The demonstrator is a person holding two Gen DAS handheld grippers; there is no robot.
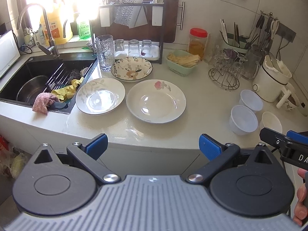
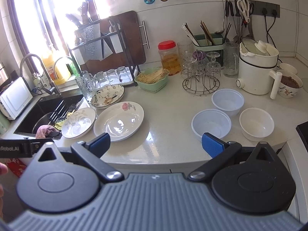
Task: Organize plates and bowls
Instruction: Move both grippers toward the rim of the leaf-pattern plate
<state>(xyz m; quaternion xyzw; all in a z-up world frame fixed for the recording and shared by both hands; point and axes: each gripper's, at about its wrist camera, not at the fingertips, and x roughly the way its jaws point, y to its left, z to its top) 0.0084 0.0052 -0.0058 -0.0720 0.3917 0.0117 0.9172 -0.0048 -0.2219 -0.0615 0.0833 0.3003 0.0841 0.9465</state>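
A: Where do we stand with the left gripper [image 1: 153,144]?

B: We hold it back from the worktop [image 1: 202,119] edge, blue fingers [image 1: 97,145] spread wide, nothing between them. Ahead of it we see three plates. The plate with the pink flower [image 1: 156,101] lies nearest the middle. The plate with the pale leaf pattern [image 1: 100,95] sits just left of it, close to the sink [image 1: 23,71]. The dark-rimmed floral plate [image 1: 131,69] is behind those two, beside the tall ribbed glass [image 1: 105,53].

A: And our right gripper [image 2: 156,144]?

B: Also spread apart and holding nothing, hovering over the front edge of the worktop. In its view the bowls are on the right: two translucent plastic bowls [image 2: 211,124], one behind the other and nearly touching, and a white bowl [image 2: 257,124] just right of the nearer one. The white cooker [image 2: 258,69] stands behind them.

A: Do any plates touch?

B: The pink-flower plate and the leaf plate look to be edge to edge in the right view; in the left view we see a thin gap, so we cannot tell. The pink-flower plate seems to rest on another plate, since a second rim shows beneath it.

A: Anything between plates and bowls?

B: Bare worktop. Farther back we see a green basket of sticks [image 2: 153,79] and a wire rack of glasses [image 2: 201,73].
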